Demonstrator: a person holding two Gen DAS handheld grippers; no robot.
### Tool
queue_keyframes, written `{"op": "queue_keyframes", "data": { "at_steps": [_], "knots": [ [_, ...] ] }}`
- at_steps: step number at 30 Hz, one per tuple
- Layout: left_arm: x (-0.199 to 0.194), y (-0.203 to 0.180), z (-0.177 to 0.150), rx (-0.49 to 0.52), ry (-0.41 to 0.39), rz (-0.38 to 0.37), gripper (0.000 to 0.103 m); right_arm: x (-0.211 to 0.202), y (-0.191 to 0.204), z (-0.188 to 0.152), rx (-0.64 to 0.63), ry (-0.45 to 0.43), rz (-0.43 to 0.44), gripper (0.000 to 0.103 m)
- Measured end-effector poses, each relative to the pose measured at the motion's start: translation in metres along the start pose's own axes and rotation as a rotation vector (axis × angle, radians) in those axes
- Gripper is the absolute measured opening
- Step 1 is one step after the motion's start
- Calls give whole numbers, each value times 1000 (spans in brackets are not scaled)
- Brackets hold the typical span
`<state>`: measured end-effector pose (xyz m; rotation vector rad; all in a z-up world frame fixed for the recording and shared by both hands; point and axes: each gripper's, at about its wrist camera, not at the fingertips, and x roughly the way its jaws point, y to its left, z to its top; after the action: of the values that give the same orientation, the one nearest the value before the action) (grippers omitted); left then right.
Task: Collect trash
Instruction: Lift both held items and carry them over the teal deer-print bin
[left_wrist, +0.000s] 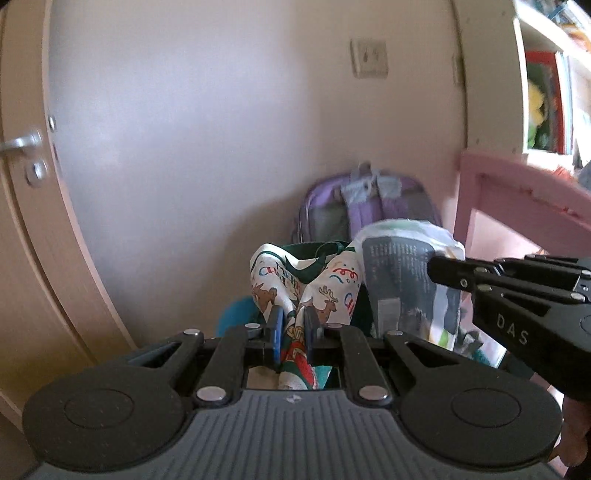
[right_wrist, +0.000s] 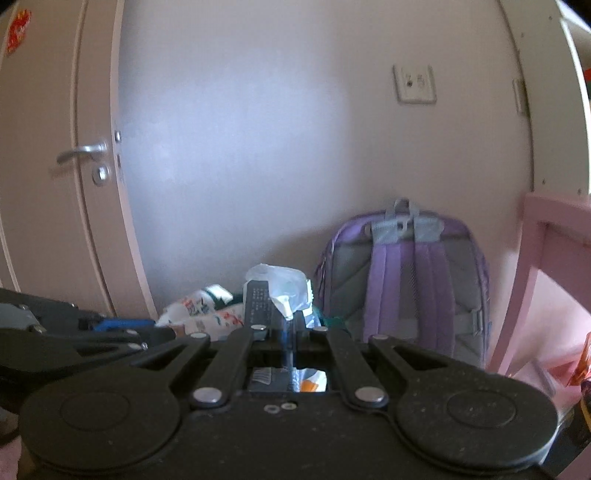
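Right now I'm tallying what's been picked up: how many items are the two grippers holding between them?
2. The left gripper pinches the reindeer-print bag; the right gripper pinches the grey-and-white plastic wrapper, right of the bag. Anything inside the bag is hidden.

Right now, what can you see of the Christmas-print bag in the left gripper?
The Christmas-print bag looks like thin white plastic or paper, printed with reindeer, streamers and red-and-blue lettering, with a dark green inside and green handles. Its rim is bunched and pinched between the left gripper's blue fingers. A crumpled printed wrapper, held by the right gripper, lies against its right side.
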<state>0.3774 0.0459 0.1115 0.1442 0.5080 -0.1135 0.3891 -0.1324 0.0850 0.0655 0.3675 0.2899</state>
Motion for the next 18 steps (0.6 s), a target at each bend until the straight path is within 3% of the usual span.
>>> {"op": "queue_keyframes", "data": {
  "at_steps": [8, 13, 18],
  "knots": [
    [65, 8, -22, -52, 144, -11, 12, 34, 12, -24, -56, 108, 2, 2],
    [80, 14, -28, -59, 179, -14, 12, 42, 17, -31, -79, 182, -9, 7],
    [94, 12, -25, -47, 207, -4, 12, 43, 18, -35, -82, 196, -14, 14]
  ]
}}
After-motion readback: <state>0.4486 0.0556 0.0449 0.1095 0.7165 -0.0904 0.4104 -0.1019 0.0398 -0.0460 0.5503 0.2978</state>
